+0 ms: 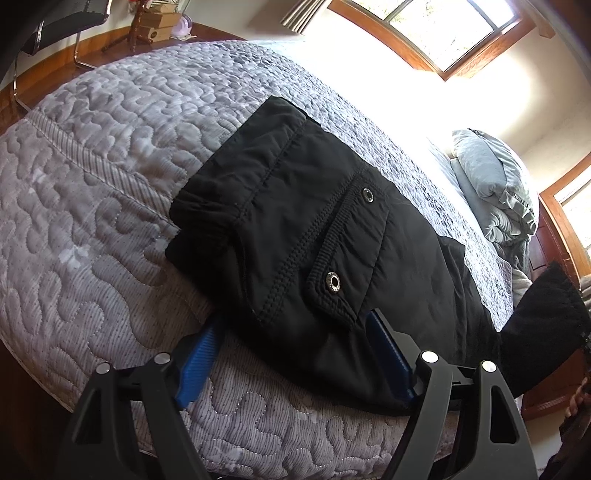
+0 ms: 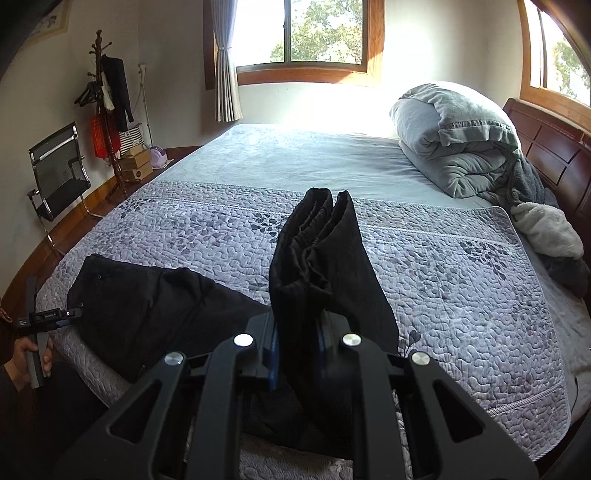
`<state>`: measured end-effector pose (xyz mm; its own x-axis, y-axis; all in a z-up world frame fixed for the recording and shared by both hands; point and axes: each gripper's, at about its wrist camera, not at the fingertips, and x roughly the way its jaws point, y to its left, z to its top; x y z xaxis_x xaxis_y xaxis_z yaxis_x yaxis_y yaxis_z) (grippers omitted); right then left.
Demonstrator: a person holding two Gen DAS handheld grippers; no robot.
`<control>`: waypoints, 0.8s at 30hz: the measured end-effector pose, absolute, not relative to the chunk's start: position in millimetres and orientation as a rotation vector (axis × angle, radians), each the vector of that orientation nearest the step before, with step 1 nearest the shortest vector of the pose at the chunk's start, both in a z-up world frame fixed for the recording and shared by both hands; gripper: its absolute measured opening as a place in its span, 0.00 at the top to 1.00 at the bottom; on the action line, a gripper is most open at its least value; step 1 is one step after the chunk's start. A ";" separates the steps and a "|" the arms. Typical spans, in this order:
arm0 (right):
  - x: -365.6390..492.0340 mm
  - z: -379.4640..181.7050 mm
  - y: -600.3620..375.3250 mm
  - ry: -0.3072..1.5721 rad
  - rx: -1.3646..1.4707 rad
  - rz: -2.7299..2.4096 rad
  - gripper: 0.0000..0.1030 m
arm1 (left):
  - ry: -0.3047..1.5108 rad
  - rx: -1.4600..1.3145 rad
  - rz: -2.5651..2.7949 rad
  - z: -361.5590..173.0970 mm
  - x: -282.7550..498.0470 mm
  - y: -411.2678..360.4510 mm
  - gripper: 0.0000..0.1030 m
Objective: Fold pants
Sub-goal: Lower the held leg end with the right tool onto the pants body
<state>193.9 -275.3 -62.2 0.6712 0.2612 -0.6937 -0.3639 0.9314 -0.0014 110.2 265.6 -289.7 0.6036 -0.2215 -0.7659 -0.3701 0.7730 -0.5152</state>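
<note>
The black pants (image 1: 314, 240) lie across the near edge of the bed, on the grey quilted coverlet (image 1: 92, 203), and one end of them is up off the bed in a grip. In the right wrist view the right gripper (image 2: 297, 343) is clenched on a bunched, pleated fold of the black fabric, which stands up tall between its two blue fingers (image 2: 272, 354) and flops over just past their tips. The rest of the pants trails off to the left of those fingers, flat on the coverlet, toward the person's hand (image 2: 31, 360) holding the other tool's handle.

Over to the left wrist view: the left gripper (image 1: 295, 354) has its jaws spread wide, released, straddling the waist end of the pants. One blue finger (image 1: 195, 363) rests on bare coverlet just beside the fabric's edge; the other is against the cloth under a pocket flap with two metal snaps (image 1: 334, 282). The pads are not pinching anything. Far right of those fingers, the lifted black fold shows at the frame's edge.

Beyond the right fingertips, the coverlet runs out to a plain grey sheet, with a rolled grey duvet (image 2: 454, 140) ahead and to the right near the dark wooden headboard (image 2: 554, 155). Ahead left stands a mesh chair (image 2: 59, 173) and a coat rack (image 2: 105, 107), with a sunlit window (image 2: 299, 33) straight ahead.
</note>
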 end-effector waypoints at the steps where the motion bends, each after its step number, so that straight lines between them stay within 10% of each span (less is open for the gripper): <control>1: 194.5 -65.0 -271.0 0.766 -0.154 0.359 0.86 | 0.939 -0.710 0.092 -289.7 110.2 265.6 0.23; 24: 180.4 -165.4 -164.1 0.927 -0.422 0.463 0.87 | 0.925 -0.761 0.053 -292.8 103.1 278.5 0.23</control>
